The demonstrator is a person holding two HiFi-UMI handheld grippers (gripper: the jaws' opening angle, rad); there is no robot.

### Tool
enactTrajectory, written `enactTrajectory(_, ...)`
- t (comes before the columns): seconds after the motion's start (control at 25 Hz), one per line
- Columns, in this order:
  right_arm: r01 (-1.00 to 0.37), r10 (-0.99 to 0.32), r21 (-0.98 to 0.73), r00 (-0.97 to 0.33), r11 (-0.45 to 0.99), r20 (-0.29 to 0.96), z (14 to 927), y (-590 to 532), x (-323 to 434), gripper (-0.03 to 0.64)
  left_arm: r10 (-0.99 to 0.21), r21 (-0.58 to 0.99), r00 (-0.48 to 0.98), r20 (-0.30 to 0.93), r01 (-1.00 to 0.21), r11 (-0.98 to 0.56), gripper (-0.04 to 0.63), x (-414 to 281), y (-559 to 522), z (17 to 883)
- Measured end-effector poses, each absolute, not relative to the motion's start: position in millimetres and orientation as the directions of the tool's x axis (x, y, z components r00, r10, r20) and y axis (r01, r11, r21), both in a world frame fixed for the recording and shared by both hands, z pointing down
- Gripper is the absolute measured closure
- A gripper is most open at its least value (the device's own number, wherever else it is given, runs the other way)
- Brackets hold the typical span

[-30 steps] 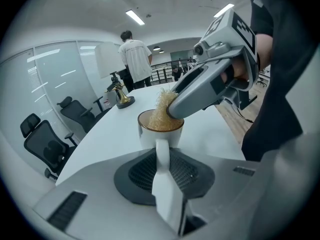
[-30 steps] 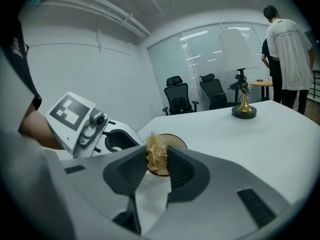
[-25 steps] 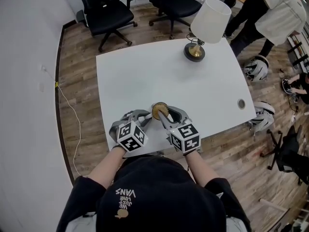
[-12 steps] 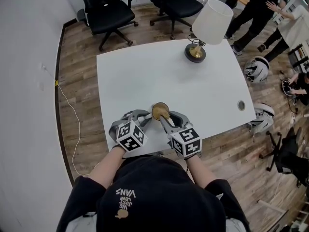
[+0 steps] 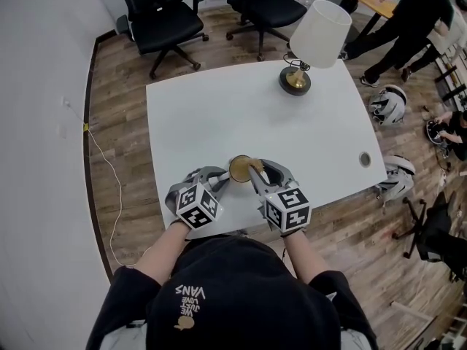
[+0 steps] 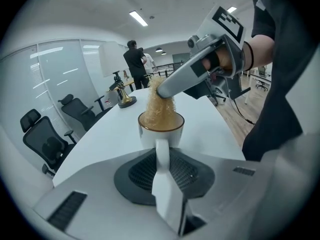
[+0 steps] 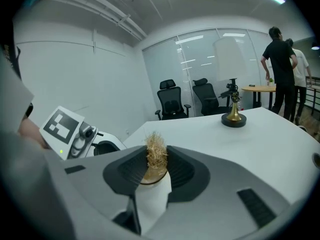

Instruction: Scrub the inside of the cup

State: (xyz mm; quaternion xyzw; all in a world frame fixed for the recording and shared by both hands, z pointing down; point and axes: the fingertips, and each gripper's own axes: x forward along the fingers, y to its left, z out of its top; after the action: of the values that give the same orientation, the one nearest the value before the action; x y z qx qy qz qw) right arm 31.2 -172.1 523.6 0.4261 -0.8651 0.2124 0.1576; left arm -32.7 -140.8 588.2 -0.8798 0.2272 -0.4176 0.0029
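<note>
The white ceramic cup [image 6: 148, 136] is gripped at its handle by the left tongs [image 6: 162, 156]; a straw-coloured fibre scrubber [image 6: 161, 109], half hidden inside, by the right tongs [image 7: 151, 173].

Cup [image 5: 238, 169] at front edge of table [image 5: 219, 115] (lamp [image 5: 319, 31] far behind)

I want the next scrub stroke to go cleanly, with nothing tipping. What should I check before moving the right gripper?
1. Left gripper shut on the handle of the cup: ok.
2. Cup upright: ok.
3. Right gripper shut on the fibre scrubber: ok.
4. Scrubber inside the cup, its top above the rim: ok.
5. Scrubber reaches the cup's bottom: cannot tell, the wall hides it.
6. Lamp far across the table, clear of the stroke: ok.
</note>
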Motion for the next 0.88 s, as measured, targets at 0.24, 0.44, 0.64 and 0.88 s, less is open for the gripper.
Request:
enactTrajectory(0.24, -0.787, -0.659, -0.304, -0.617, 0.537, 0.431, 528.7, -149.3, 28.9, 0.502, -0.398, -0.160, 0.558, 0.728, -0.426, -0.890, 0.523, -33.9, -143.3, 589.8)
enactTrajectory(0.44, -0.770, -0.700, -0.386, -0.631, 0.508, 0.336, 516.3, -154.4, 29.9, 0.502, -0.401, -0.118, 0.576, 0.712, -0.464, -0.878, 0.523, -33.8, -145.1, 590.6)
enactTrajectory(0.64, -0.780, -0.747, -0.411, -0.601, 0.471, 0.284, 503.3, -161.8, 46.7, 0.502, -0.414, -0.044, 0.611, 0.675, -0.527, -0.849, 0.523, -34.6, -150.9, 592.5)
enactTrajectory(0.88, -0.790, -0.776, -0.414, -0.577, 0.452, 0.254, 491.0, -164.0, 64.1, 0.500, -0.429, 0.029, 0.639, 0.639, -0.577, -0.816, 0.523, -36.2, -167.5, 592.5)
